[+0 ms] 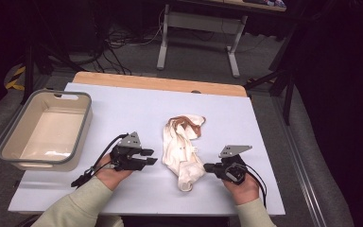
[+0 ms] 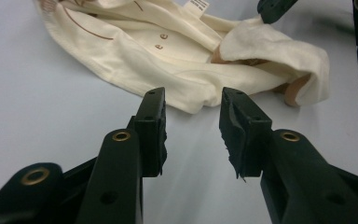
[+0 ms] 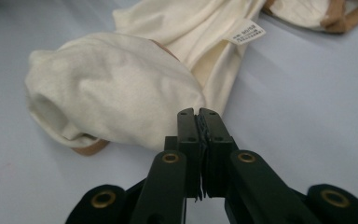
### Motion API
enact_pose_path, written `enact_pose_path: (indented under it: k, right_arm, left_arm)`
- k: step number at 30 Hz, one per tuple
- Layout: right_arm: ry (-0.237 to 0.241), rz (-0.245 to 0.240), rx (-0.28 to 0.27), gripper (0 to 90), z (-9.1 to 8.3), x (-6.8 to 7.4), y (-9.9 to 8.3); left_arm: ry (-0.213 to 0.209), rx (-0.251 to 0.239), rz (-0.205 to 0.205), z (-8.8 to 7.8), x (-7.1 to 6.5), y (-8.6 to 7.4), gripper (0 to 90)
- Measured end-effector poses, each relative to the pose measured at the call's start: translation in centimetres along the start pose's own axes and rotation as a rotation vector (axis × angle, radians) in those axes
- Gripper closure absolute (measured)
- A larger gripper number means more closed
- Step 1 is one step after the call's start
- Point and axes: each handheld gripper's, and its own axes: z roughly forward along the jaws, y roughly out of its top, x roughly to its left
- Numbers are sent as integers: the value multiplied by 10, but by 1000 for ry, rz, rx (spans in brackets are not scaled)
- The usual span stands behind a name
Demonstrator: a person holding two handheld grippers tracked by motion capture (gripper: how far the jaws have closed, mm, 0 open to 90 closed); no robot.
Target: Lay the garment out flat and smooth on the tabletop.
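A crumpled cream garment (image 1: 182,144) with brown trim lies in the middle of the white table (image 1: 123,106). My left gripper (image 1: 151,157) rests to its left, pointing at it. In the left gripper view the left gripper (image 2: 191,100) is open with nothing between the jaws, a short way from the garment (image 2: 168,60), whose small buttons show. My right gripper (image 1: 206,167) is at the garment's right, near its lower end. In the right gripper view the right gripper (image 3: 198,113) is shut with no cloth visibly caught, its tips right at the rolled end of the garment (image 3: 116,93).
A grey-rimmed beige bin (image 1: 82,127) stands at the table's left edge, with nothing in it. A white label (image 3: 247,32) sticks out of the cloth. Beyond the table's wooden far edge are cables and a desk frame (image 1: 196,21) on the floor.
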Motion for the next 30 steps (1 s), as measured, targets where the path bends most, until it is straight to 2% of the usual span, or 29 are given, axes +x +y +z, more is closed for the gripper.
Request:
enact_pose_path:
  k: [4, 5, 6, 7, 8, 12, 15, 18, 19, 20, 22, 24, 25, 26, 27, 28, 29, 30]
  right_arm:
    - [-14, 15, 30, 869, 2, -5, -3]
    - [-20, 15, 24, 820, 0, -6, -2]
    - [-20, 15, 24, 820, 0, -6, -2]
    - [-28, 10, 14, 794, -1, -6, 0]
    - [-32, 6, -33, 728, -7, -5, 6]
    - [-32, 12, -76, 673, -8, -7, 16]
    - [-44, 19, -91, 610, 5, -15, 31]
    - [-41, 26, -85, 589, 19, -24, 37]
    - [-41, 26, -85, 589, 19, -24, 37]
    - [-40, 47, -81, 554, 27, -30, 39]
    - [-23, 60, -82, 540, 31, -32, 40]
    - [6, 78, -58, 516, 39, -37, 42]
    - [13, 89, -53, 526, 41, -37, 42]
    - [24, 89, -46, 573, 43, -38, 42]
    - [39, 86, -43, 696, 44, -38, 43]
    - [32, 77, -46, 754, 42, -36, 43]
    - [32, 77, -46, 754, 42, -36, 43]
    - [19, 60, -50, 813, 40, -34, 44]
  left_arm:
    - [-13, 31, -14, 9, 1, -1, 620]
    - [-15, 45, -19, 12, 2, -2, 622]
    - [-15, 45, -19, 12, 2, -2, 622]
    - [-17, 50, -23, 14, 2, -3, 622]
    - [-22, 62, -30, 18, 3, -3, 623]
    - [-22, 83, -28, 28, 4, -2, 623]
    - [-31, 102, -33, 40, 3, 1, 623]
    - [-35, 115, -26, 45, 2, 3, 623]
    - [-39, 120, -25, 47, 2, 4, 623]
    - [-37, 126, -20, 49, 2, 4, 628]
    - [-39, 129, -22, 51, 2, 4, 638]
    - [-36, 131, -26, 52, 3, 6, 675]
    - [-39, 139, -26, 53, 3, 6, 718]
    - [-41, 140, -23, 53, 2, 6, 773]
    - [-40, 151, -13, 53, 1, 7, 861]
    - [-31, 158, -3, 53, -1, 7, 870]
    - [-21, 160, 10, 52, -2, 8, 870]
    - [-23, 153, 12, 49, -3, 8, 875]
